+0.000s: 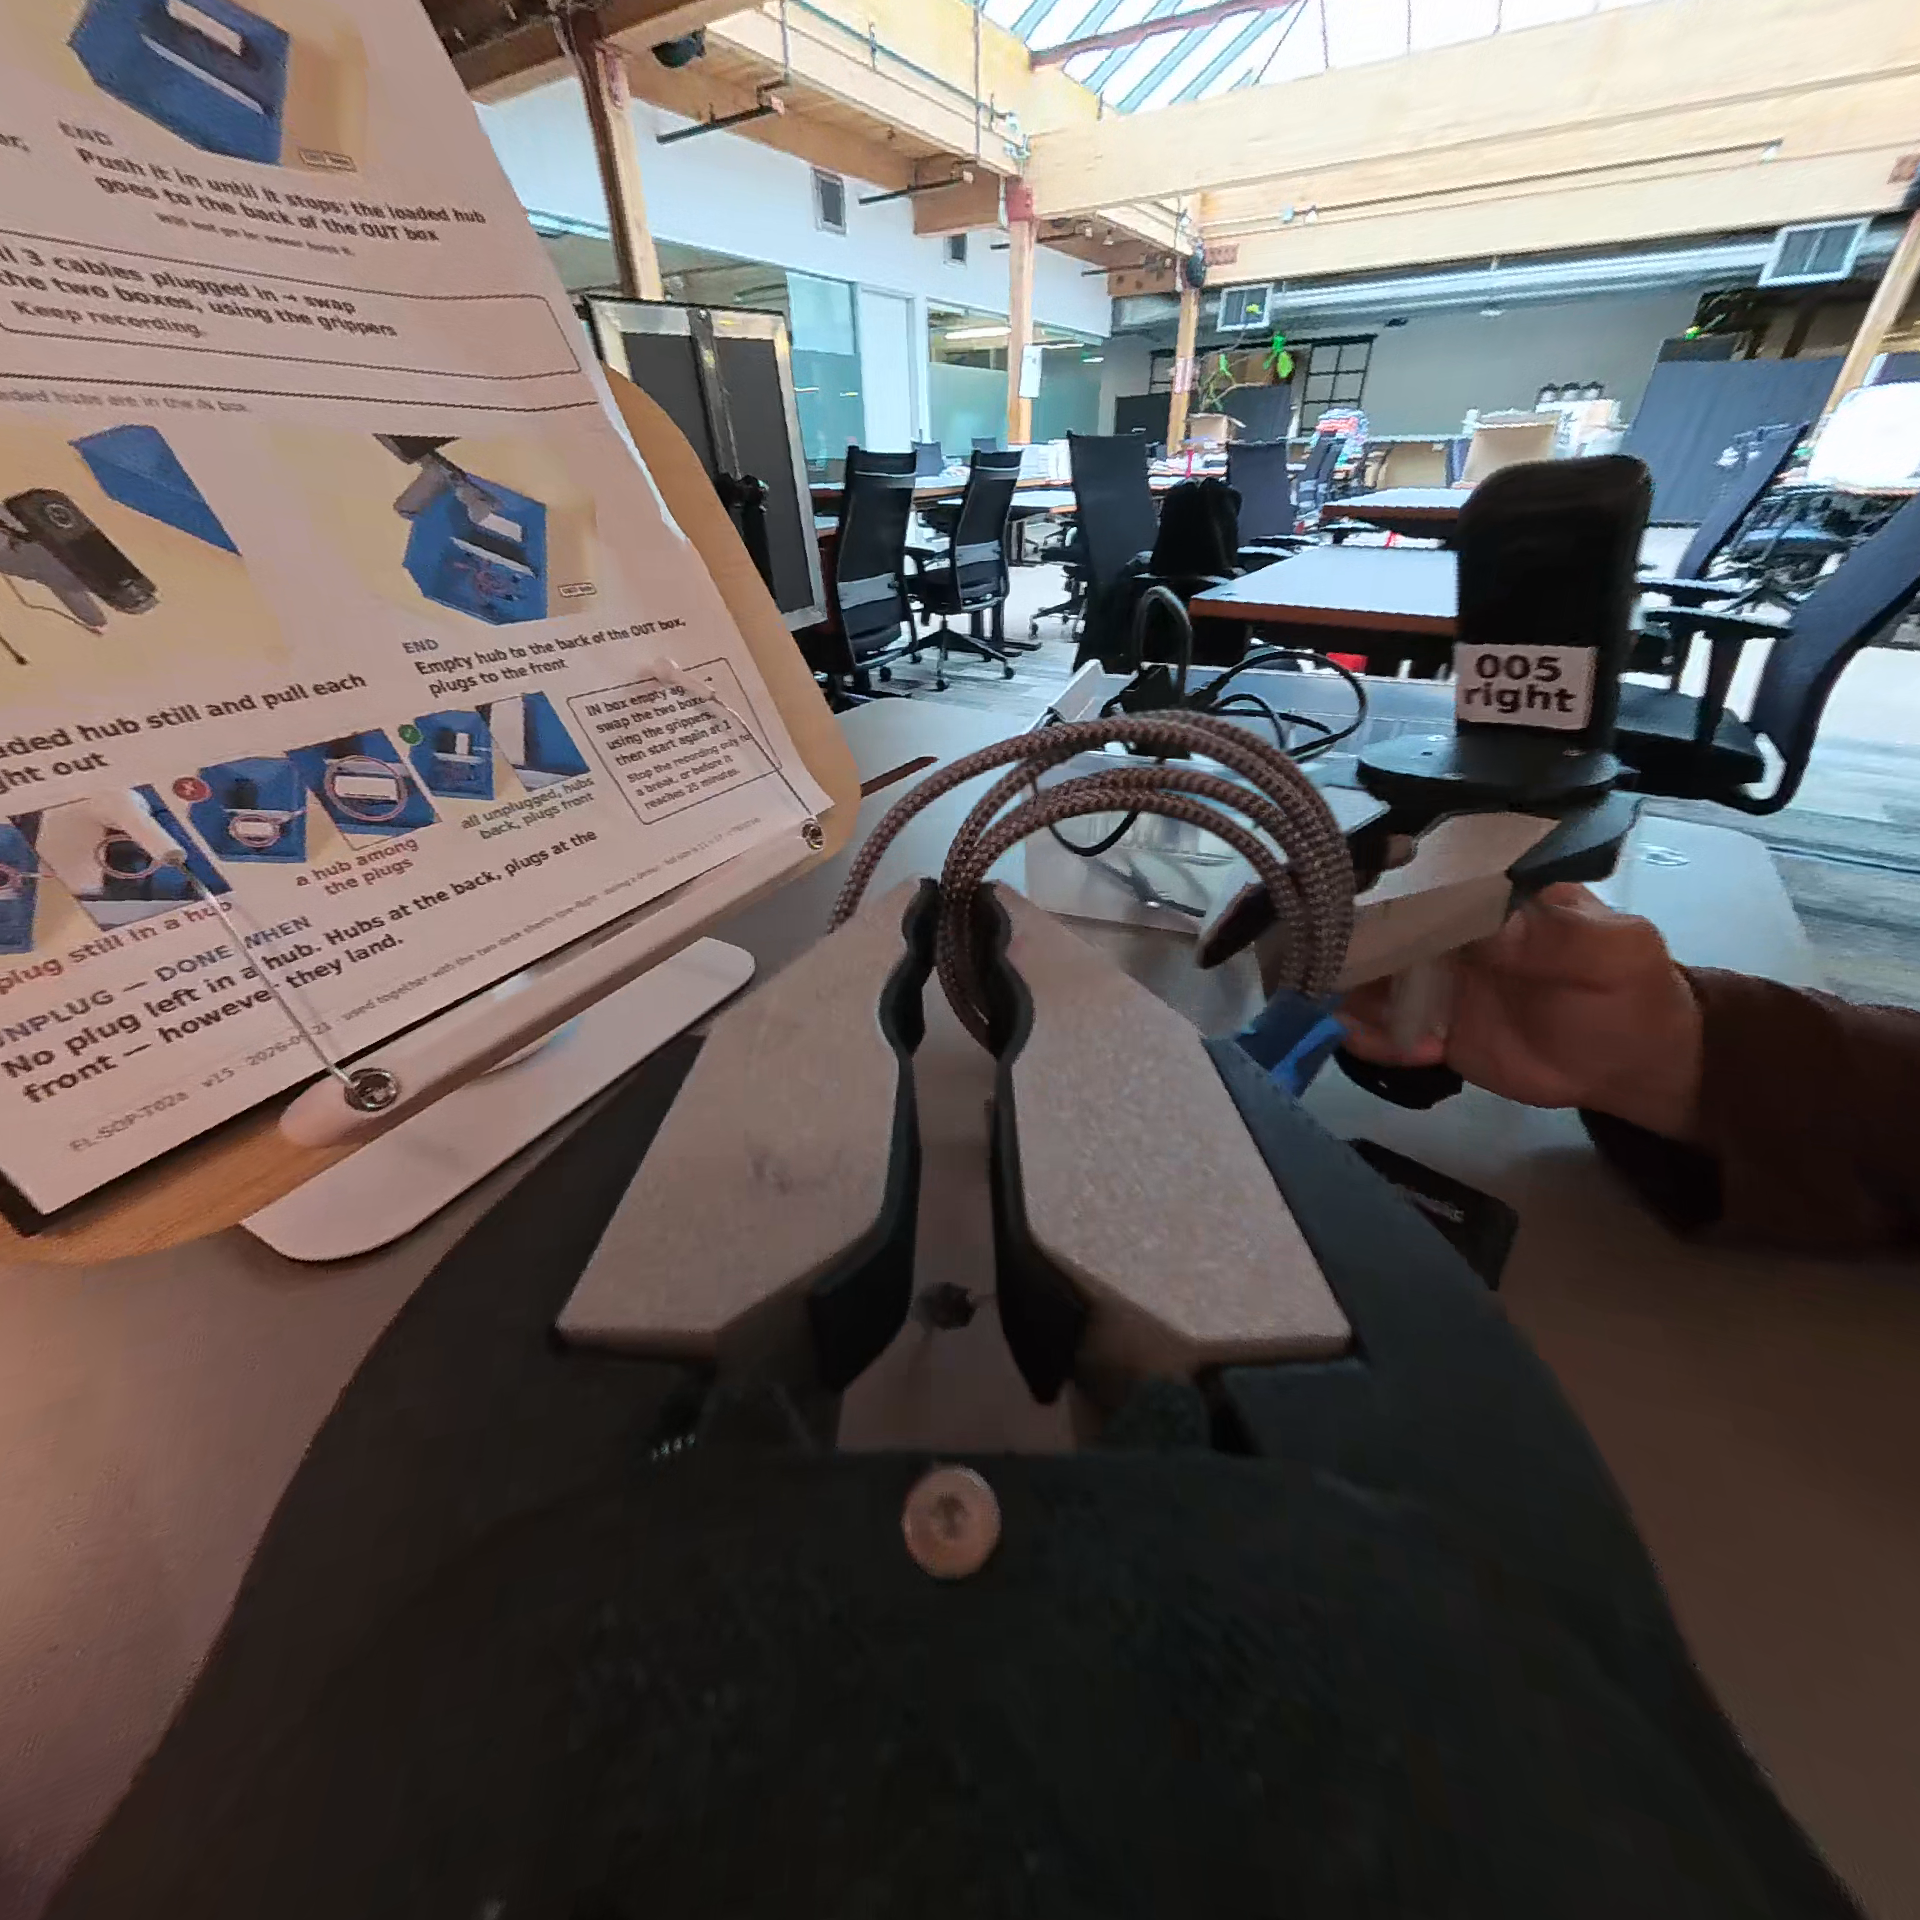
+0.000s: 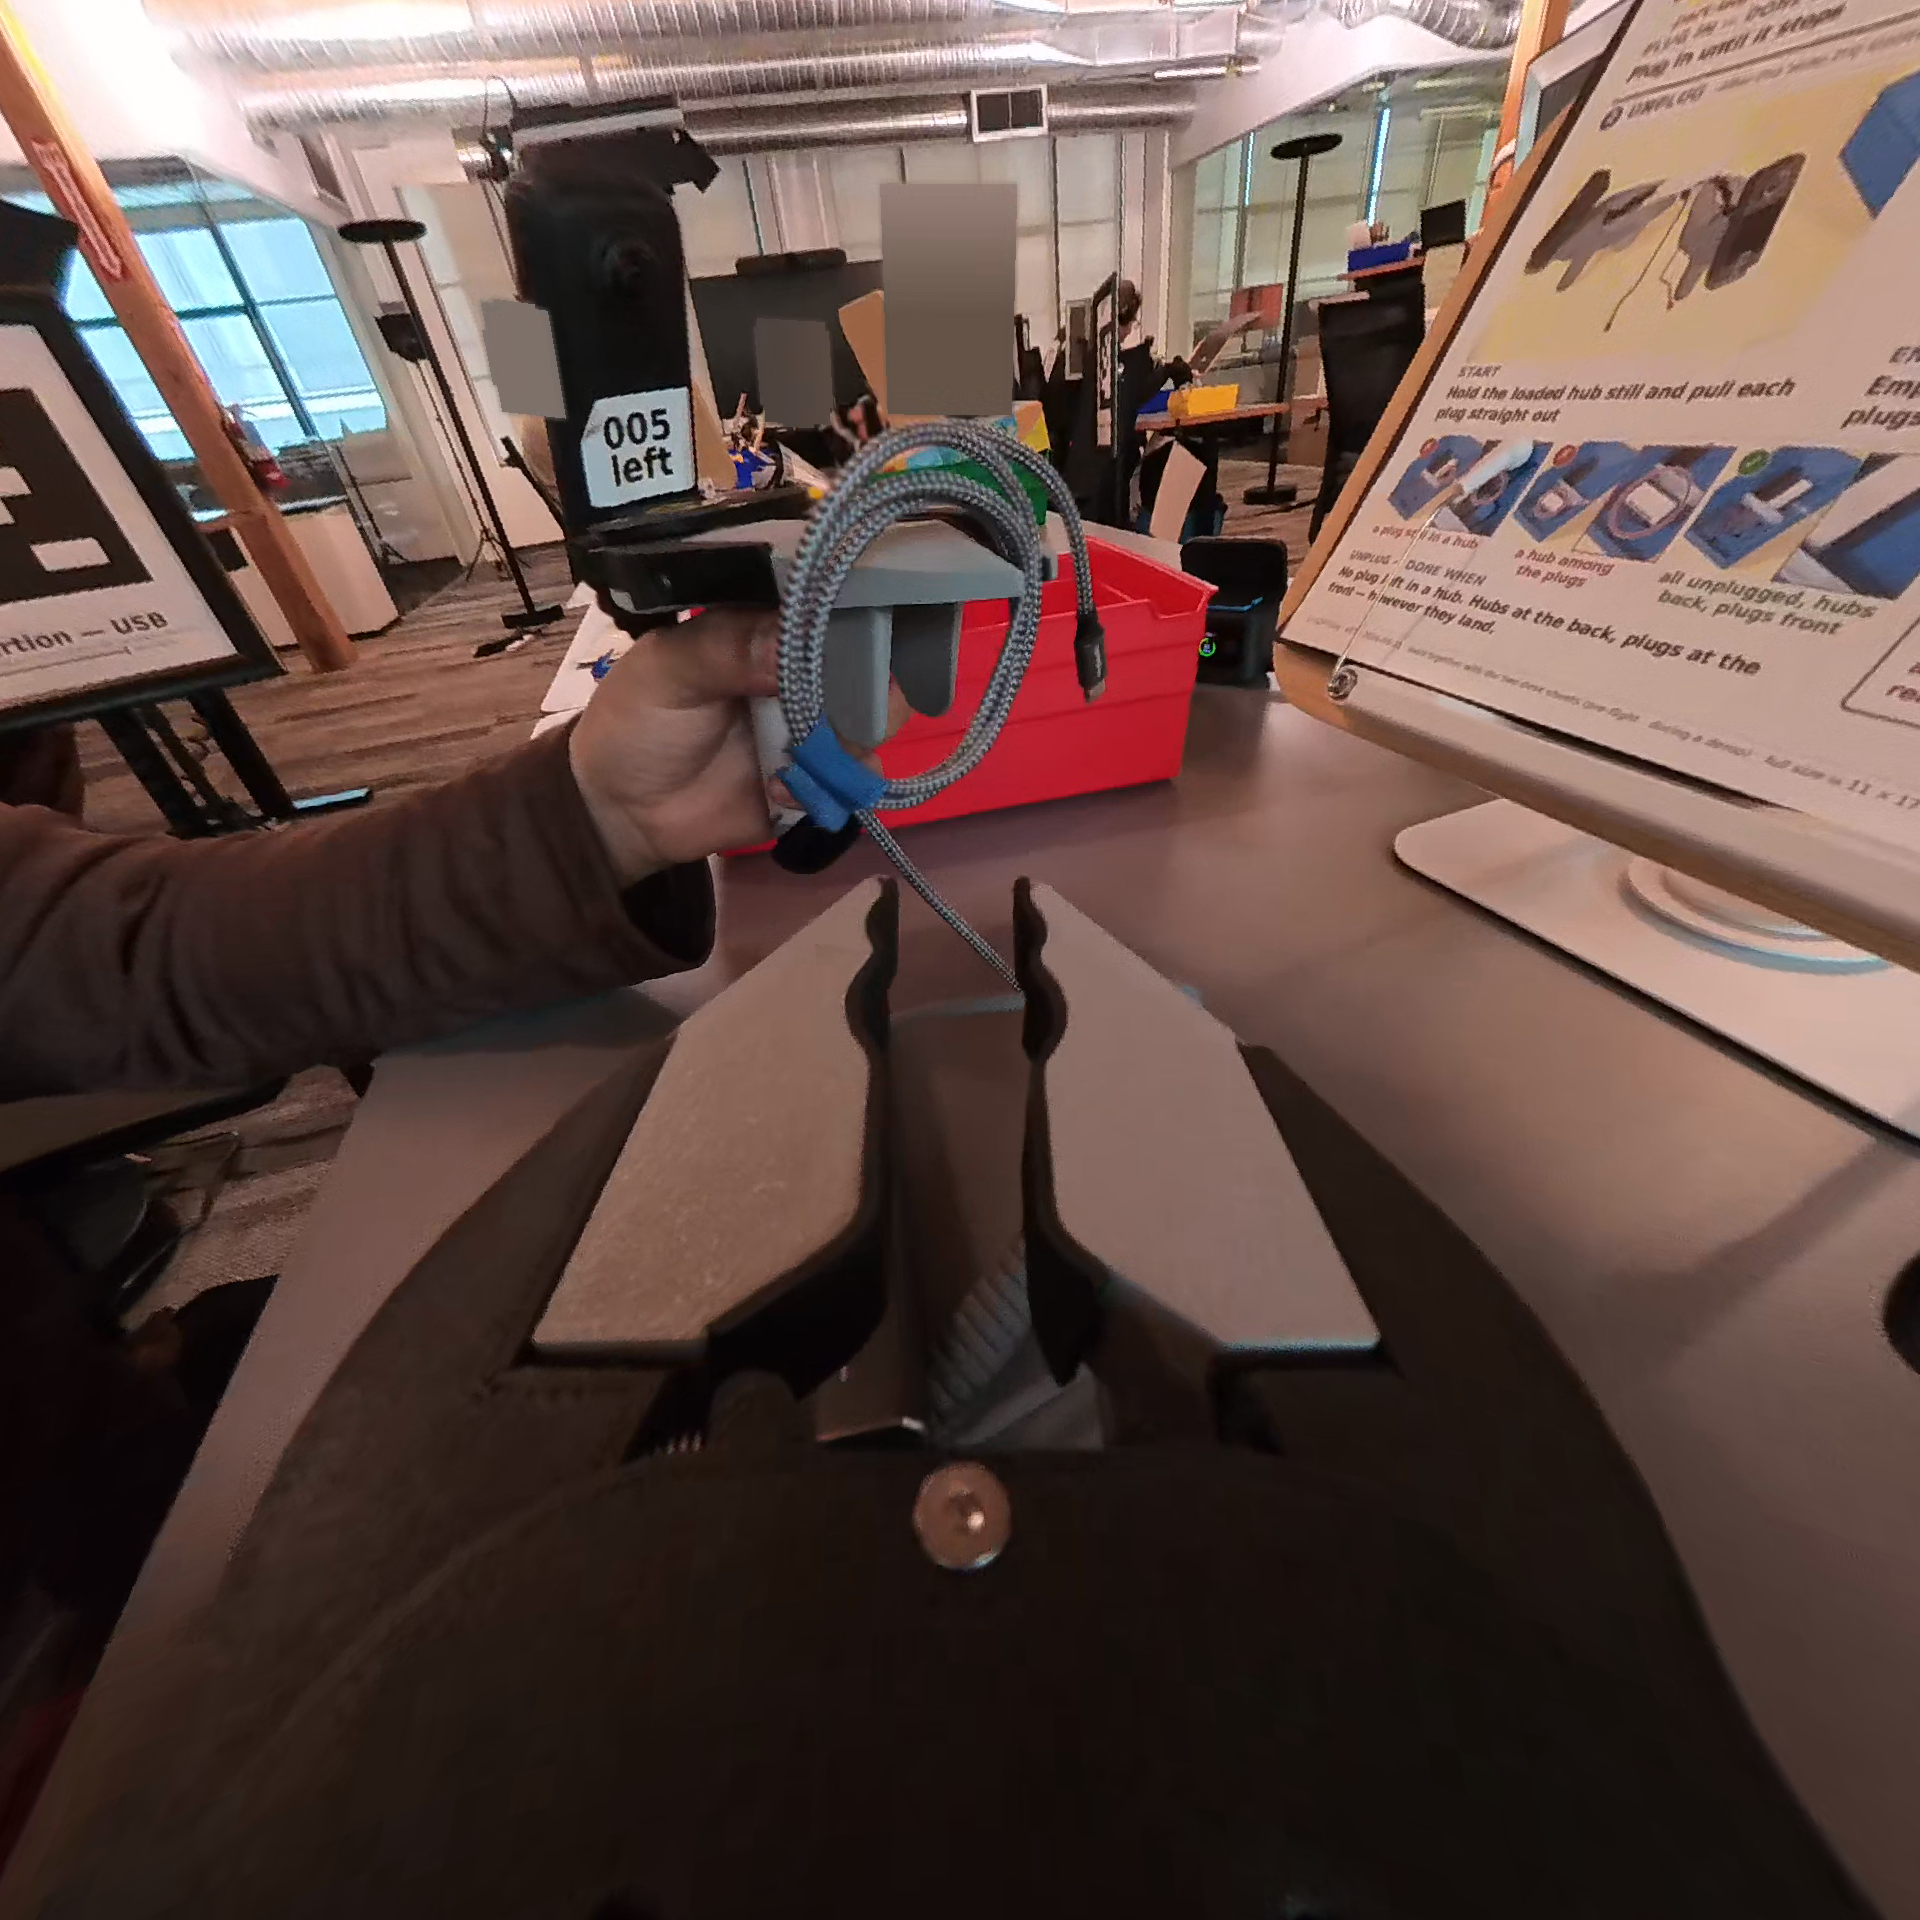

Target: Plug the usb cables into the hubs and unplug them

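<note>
A braided USB cable (image 1: 1174,769), coiled and bound by a blue tie (image 1: 1294,1023), hangs in the air over the grey table (image 1: 156,1403). My left gripper (image 1: 958,904) is shut on the coil's strands. In the right wrist view the left gripper (image 2: 904,686) points down with the coil (image 2: 935,499) looped around its fingers; a free dark plug (image 2: 1088,649) dangles. One taut strand (image 2: 935,904) runs from the tie (image 2: 821,774) into my right gripper (image 2: 954,899), whose jaws stand narrowly apart around a ribbed grey plug end (image 2: 977,1340). The right gripper also shows in the left wrist view (image 1: 1236,930). No hub is visible.
An instruction sheet on a wooden stand (image 1: 312,623) (image 2: 1610,468) stands close by. A red bin (image 2: 1091,665) and a small black device (image 2: 1231,613) sit behind the coil. A clear tray with black cables (image 1: 1143,821) lies at the back. A framed marker sign (image 2: 83,520) stands left. About 9 centimeters separates my left fingertips from my right.
</note>
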Available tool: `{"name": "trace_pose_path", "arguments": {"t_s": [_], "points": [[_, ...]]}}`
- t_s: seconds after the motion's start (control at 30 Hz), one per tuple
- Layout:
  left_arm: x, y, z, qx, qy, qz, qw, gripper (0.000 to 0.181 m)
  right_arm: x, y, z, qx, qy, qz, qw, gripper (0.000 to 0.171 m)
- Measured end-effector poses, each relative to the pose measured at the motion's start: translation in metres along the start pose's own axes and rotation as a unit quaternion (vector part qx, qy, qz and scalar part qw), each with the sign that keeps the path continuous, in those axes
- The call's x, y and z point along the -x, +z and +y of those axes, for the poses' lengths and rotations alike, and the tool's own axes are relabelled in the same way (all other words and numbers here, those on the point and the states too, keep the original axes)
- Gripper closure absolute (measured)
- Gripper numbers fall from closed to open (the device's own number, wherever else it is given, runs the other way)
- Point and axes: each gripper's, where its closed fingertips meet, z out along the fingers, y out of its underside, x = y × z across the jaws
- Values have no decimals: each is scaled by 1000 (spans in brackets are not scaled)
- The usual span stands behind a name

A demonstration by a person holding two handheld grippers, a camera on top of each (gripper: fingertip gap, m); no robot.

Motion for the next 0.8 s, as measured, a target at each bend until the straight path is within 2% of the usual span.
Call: {"name": "trace_pose_path", "arguments": {"t_s": [0.2, 0.33, 0.4, 0.43, 0.53, 0.67, 0.8], "points": [[23, -5, 5, 3, -8, -53, 999, 176, 9, 26, -29, 8, -49, -34, 998, 146], [37, -8, 9, 9, -14, -87, 996, 176, 17, 50, -41, 9, -30, -87, 996, 140], [39, -7, 13, 15, -22, -84, 996, 176, 12, 61, -36, 14, -26, -83, 996, 137], [37, -5, 14, 16, -27, -77, 997, 176, 6, 65, -32, 19, -29, -69, 997, 139], [35, 2, 22, 33, -23, -66, 997, 176, 1, 70, -26, 27, -34, -58, 997, 162], [34, 7, 30, 46, -16, -75, 996, 175, -16, 59, -20, 67, -49, -5, 997, 169], [36, 6, 32, 40, -29, -84, 995, 181, -29, 37, -35, 13, -12, 17, 1000, 171]]}}
